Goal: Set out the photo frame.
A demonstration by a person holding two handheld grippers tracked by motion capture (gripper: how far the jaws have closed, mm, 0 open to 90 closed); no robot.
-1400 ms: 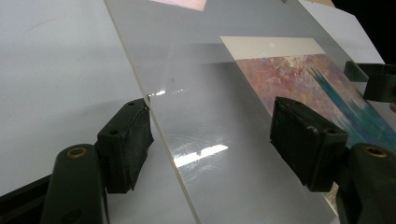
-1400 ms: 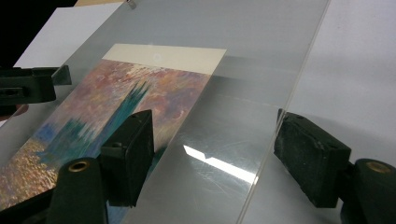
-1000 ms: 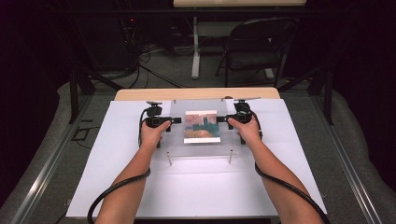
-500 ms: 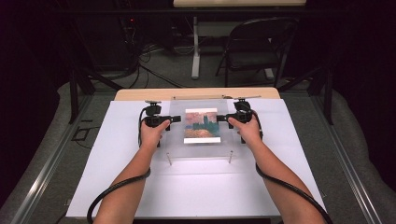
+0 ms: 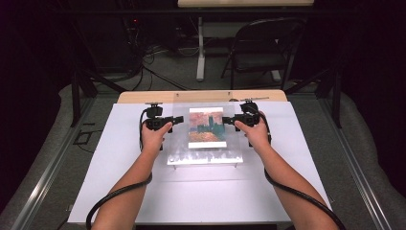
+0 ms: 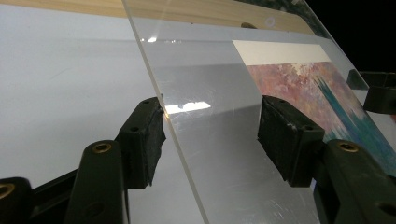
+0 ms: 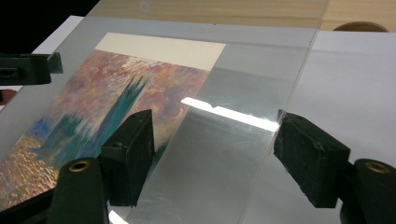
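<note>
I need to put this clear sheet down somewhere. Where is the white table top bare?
The white table top is bare in front of the clear sheet, between the forearms, and on the strips outside the left gripper and the right gripper. The middle, around the sheet and its picture, is crowded.

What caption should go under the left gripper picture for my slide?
The left claw, jaws closing, straddles the edge of a clear plastic sheet lying over a colourful painting.
</note>
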